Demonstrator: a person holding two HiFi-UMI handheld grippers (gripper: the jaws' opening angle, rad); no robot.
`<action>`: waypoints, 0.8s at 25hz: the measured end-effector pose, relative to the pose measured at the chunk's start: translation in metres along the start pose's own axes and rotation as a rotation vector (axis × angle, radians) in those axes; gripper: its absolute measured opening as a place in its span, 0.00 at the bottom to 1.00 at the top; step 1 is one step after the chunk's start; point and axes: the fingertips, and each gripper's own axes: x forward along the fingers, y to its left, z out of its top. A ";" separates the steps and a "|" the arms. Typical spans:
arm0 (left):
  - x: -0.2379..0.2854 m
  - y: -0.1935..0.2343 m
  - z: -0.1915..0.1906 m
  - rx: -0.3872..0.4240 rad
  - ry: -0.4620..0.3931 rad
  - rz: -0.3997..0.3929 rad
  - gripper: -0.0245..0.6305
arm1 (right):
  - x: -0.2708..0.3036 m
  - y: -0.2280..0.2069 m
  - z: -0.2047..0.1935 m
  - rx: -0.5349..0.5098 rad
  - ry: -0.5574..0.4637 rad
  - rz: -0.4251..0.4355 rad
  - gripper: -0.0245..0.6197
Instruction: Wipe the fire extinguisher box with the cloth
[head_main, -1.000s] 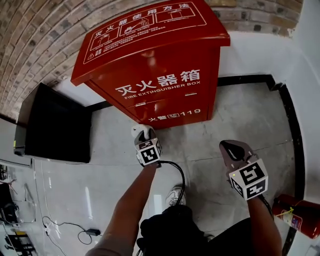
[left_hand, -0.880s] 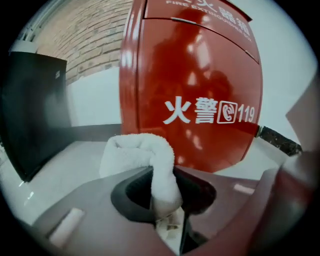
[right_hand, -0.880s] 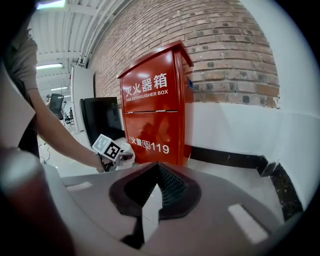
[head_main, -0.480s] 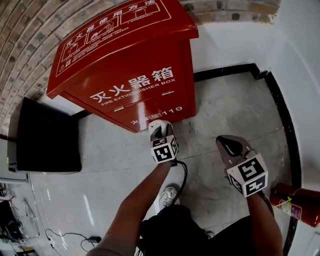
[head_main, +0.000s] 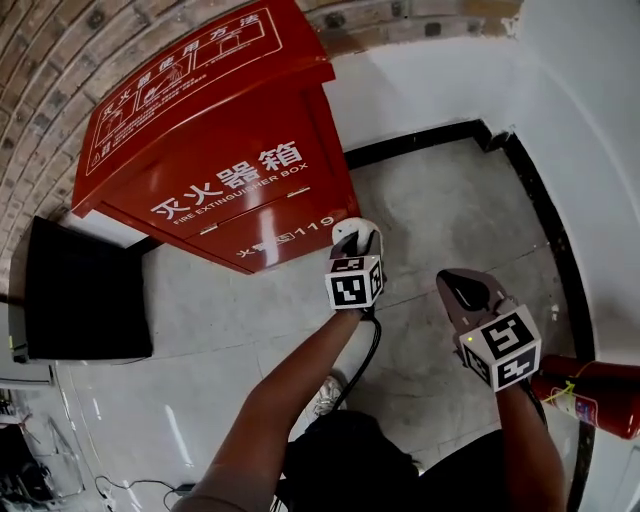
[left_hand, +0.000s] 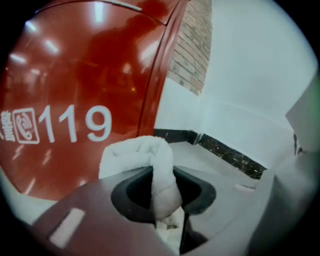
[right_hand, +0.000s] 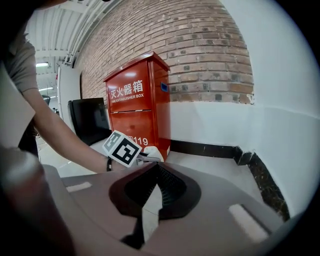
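White cloth (left_hand: 135, 155) | lower end hidden in left gripper (left_hand: 163, 194) | box (left_hand: 75, 70) cropped

Bright, even light glares off the fire extinguisher box (left_hand: 100, 45); fisheye edges bend and darken.

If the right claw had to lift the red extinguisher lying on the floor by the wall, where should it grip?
Probably the narrow neck end of the extinguisher, by the yellow tag, coming from above with the right claw, now shut, opened first. It lies on its side, and its round body looks too wide to span.
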 end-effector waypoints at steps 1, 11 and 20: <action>-0.002 -0.012 0.008 0.023 -0.011 -0.041 0.18 | -0.002 -0.004 0.001 0.005 -0.011 -0.004 0.08; -0.108 -0.118 0.101 0.315 -0.026 -0.548 0.18 | -0.001 0.007 0.036 -0.213 -0.040 0.198 0.47; -0.160 -0.153 0.138 0.406 0.009 -0.677 0.18 | 0.011 0.029 0.099 -0.453 -0.168 0.248 0.45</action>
